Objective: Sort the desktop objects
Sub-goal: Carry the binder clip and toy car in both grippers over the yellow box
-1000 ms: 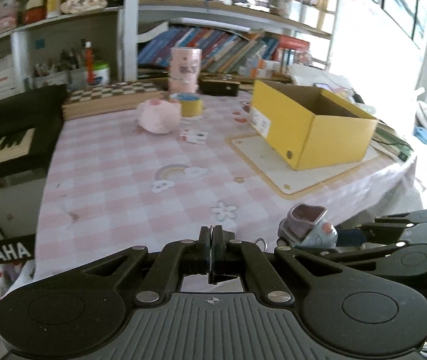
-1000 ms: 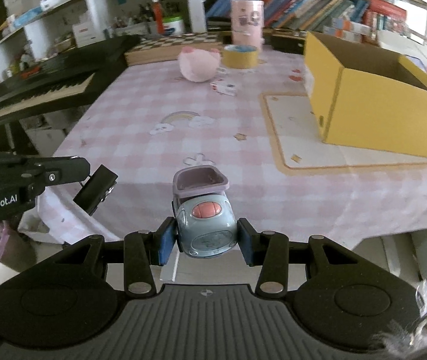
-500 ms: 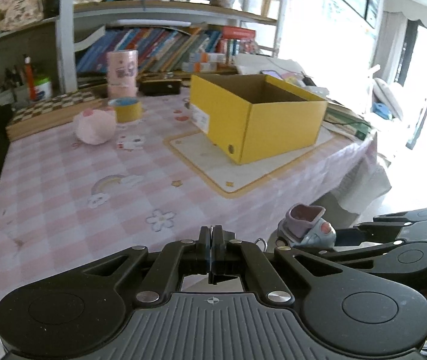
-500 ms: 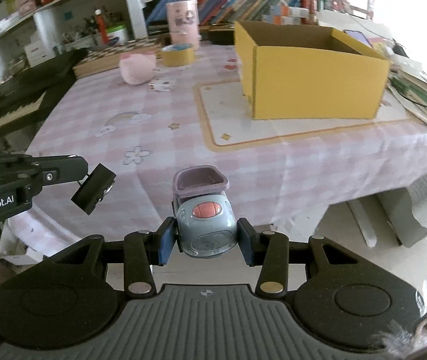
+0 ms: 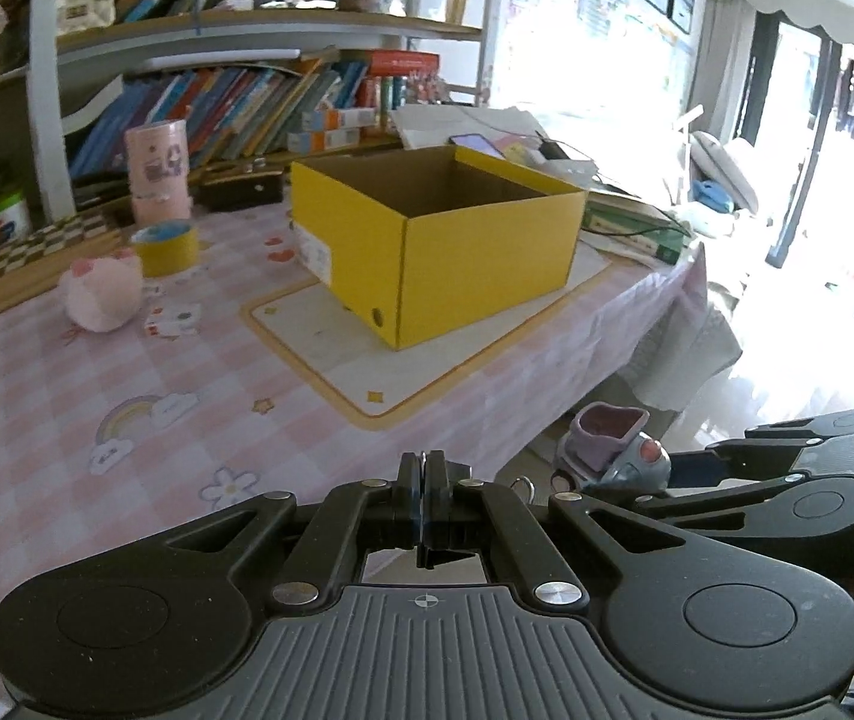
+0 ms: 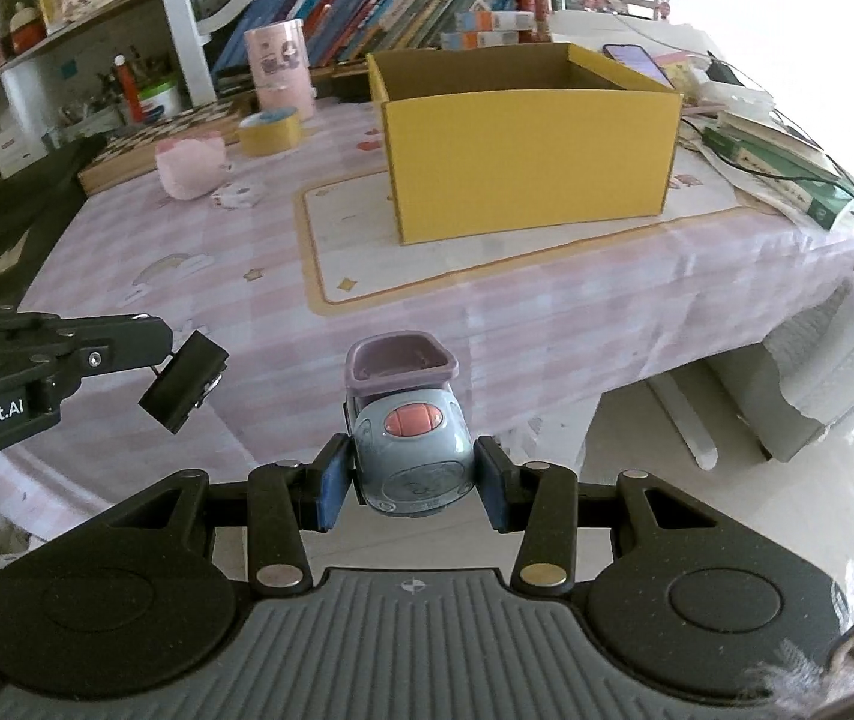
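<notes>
**Two grippers, one toy car**

Two pads of the right gripper (image 6: pixel 413 483) pinch a little blue toy car (image 6: pixel 411 450), held off the table's (image 6: pixel 487 312) near edge. The left gripper (image 5: pixel 425 495) is pressed together, empty. A yellow box (image 6: pixel 526 180) sits open on the table.

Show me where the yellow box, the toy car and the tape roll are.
yellow box (image 6: pixel 529 162), right wrist view, front wall.
toy car (image 6: pixel 411 450), right wrist view, blue body below the pink button.
tape roll (image 5: pixel 165 249), left wrist view, yellow outer side.
</notes>
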`<act>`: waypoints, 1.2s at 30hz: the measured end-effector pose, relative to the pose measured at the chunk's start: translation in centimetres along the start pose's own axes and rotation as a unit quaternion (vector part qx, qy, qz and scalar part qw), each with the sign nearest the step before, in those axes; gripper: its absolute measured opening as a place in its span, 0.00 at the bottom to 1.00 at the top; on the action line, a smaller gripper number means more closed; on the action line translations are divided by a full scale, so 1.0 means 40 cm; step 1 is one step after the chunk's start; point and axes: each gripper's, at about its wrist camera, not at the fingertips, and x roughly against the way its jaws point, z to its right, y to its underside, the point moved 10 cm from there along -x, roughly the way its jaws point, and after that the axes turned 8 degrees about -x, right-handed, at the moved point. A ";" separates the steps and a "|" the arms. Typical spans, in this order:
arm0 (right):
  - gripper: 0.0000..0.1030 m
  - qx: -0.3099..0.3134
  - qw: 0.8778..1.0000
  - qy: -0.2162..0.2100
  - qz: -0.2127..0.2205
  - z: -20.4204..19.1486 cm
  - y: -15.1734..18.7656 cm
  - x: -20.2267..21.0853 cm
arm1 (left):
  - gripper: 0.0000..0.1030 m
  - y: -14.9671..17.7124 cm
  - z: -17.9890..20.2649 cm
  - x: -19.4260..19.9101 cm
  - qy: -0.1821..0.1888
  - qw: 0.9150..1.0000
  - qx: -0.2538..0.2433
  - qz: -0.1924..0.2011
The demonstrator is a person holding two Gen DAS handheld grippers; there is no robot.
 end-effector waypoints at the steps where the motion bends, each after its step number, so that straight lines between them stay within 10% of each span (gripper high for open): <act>1: 0.40 -0.002 1.000 0.001 0.000 0.006 -0.003 -0.002 | 0.00 -0.004 0.004 -0.005 0.001 1.000 -0.001 0.000; 36: 0.40 -0.012 1.000 0.013 0.023 0.227 -0.229 -0.089 | 0.00 -0.239 0.120 -0.212 0.022 0.999 -0.035 0.030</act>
